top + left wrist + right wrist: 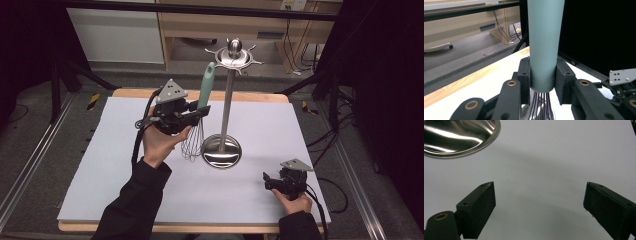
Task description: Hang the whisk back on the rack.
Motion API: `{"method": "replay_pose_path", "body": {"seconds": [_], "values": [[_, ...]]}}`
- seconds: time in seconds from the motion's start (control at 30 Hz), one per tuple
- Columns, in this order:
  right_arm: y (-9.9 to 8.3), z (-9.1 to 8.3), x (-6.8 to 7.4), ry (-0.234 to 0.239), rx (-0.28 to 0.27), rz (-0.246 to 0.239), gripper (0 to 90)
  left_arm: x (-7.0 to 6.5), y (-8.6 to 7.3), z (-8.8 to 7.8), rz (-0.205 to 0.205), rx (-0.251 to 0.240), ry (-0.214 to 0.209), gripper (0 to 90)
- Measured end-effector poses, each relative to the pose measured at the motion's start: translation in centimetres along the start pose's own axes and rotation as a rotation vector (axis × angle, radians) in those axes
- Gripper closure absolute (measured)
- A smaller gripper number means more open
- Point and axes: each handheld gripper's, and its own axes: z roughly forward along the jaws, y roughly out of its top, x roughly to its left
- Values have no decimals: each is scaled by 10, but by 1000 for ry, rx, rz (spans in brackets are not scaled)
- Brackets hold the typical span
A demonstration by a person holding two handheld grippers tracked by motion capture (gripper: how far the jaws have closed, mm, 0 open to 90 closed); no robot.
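Note:
A whisk (pixel 199 117) with a pale teal handle and wire loops hangs upright above the white mat, just left of a steel utensil stand (pixel 226 100). My left gripper (pixel 199 114) is shut on the lower end of the handle; in the left gripper view both pads (pixel 524 80) press the teal handle (pixel 544 45), with the wires (pixel 541 107) hanging below. The stand has a round base (pixel 221 151), a thin pole and a hooked crown at the top. My right gripper (pixel 266 180) rests low at the mat's near right, jaws wide apart (pixel 539 207) with nothing between them.
The white mat (pixel 125 165) covers a wooden table. The stand's shiny base (pixel 459 137) lies ahead and to the left in the right gripper view. Black rails, cables and a wooden cabinet (pixel 270 25) sit beyond the table's far edge.

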Motion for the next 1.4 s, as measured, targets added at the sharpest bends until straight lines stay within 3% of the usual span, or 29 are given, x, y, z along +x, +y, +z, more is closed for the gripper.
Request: {"method": "replay_pose_path", "body": {"seconds": [0.53, 0.87, 1.13, 1.4], "values": [[0, 0, 0, 3, 1, -1, 110, 3, 5, 15, 34, 2, 10, 688], [0, 0, 0, 3, -1, 0, 110, 5, 4, 25, 73, -24, 25, 687], [0, 1, 1, 11, 2, -1, 110, 5, 3, 30, 104, -51, 68, 684], [0, 1, 1, 9, 2, 0, 110, 5, 0, 32, 101, -52, 75, 677]]}}
